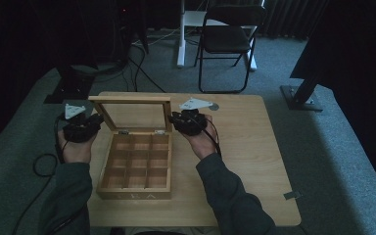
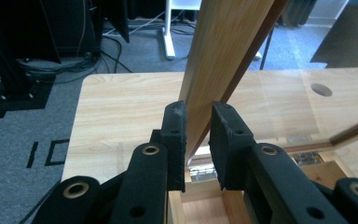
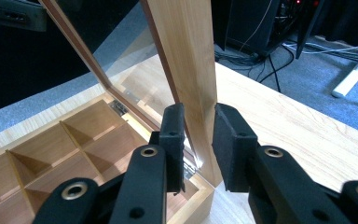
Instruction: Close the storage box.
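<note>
I hold my left gripper [image 1: 96,120] at centre left of the high view and my right gripper [image 1: 174,119] near centre, jaws clamped, forearms rising from the bottom edge.

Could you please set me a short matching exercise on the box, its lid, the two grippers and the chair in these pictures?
Things:
1. lid
2. box
3. left gripper
4. right gripper
5. chair

States or places:
A. on the floor beyond the table
B. clamped on the lid's right side rail
C. raised, standing open
D. nine empty compartments
E. clamped on the lid's left side rail

Pairs: 1-C, 2-D, 3-E, 4-B, 5-A
</note>
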A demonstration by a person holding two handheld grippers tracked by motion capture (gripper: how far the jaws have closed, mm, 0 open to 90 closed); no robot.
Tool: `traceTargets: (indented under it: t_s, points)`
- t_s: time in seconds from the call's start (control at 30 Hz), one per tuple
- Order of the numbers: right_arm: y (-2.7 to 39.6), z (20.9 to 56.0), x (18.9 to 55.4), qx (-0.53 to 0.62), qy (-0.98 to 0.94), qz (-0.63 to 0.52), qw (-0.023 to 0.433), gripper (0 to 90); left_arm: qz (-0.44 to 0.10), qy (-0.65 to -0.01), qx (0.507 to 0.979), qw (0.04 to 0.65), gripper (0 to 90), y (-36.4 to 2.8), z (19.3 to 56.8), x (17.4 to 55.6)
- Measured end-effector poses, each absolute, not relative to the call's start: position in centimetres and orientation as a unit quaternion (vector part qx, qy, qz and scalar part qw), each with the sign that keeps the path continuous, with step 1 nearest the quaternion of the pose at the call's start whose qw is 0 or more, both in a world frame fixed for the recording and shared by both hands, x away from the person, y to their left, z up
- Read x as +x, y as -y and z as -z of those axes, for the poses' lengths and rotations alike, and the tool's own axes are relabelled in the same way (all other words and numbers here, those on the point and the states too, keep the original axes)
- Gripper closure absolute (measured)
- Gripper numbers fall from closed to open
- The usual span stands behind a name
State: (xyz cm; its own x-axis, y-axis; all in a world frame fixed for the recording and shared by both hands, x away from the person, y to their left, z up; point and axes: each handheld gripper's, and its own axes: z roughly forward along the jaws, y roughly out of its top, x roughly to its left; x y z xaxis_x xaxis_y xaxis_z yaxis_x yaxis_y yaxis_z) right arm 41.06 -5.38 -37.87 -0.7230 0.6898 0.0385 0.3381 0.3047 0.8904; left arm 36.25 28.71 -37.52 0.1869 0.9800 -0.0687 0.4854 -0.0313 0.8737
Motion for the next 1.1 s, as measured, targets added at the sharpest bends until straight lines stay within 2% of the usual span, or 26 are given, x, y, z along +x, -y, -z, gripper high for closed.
traceTargets:
  t_s: [0.67, 1.1]
  points:
    - [5.6, 37.5, 38.7, 0.31, -0.798, -0.485, 0.177, 72.3, -0.301, -0.535, 0.657, 0.438, 73.6, -29.3, 36.2, 32.5]
    - [5.4, 38.2, 37.5, 0.305, -0.806, -0.477, 0.172, 69.4, -0.285, -0.533, 0.66, 0.447, 73.5, -30.0, 37.1, 30.7]
